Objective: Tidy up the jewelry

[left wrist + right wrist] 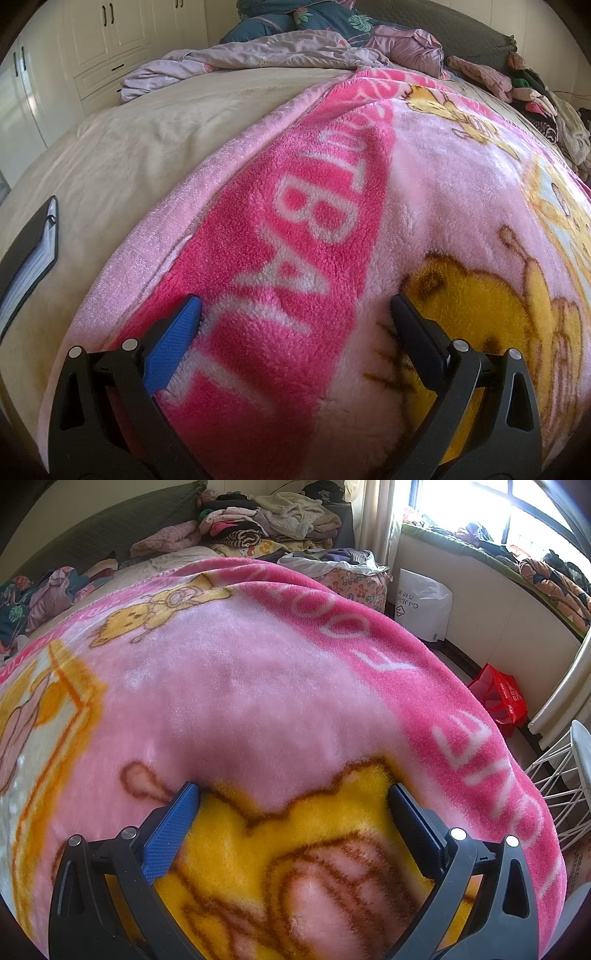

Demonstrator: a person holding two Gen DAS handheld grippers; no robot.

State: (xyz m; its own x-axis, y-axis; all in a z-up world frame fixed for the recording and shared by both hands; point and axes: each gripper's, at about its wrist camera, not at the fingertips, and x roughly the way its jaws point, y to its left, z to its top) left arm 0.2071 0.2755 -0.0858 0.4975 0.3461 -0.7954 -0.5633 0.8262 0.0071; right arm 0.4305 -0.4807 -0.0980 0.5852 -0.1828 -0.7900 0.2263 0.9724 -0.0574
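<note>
left gripper [293,308]: jaws wide open, empty | right gripper [293,792]: same | both over fluffy pink cartoon blanket [443,206] | no jewelry seen | flat black case [27,258] at nine o'clock | go there slowly

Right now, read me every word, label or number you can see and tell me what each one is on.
"BA", big white letters, others partly cut off, on the blanket's dark pink border.
"Y" and "AND", white letters on the same border in the right wrist view; the rest there is cut off.
"GUJIAO" or similar, small and unsure, on the white bag.
White print on the red bag: too small to read.
</note>
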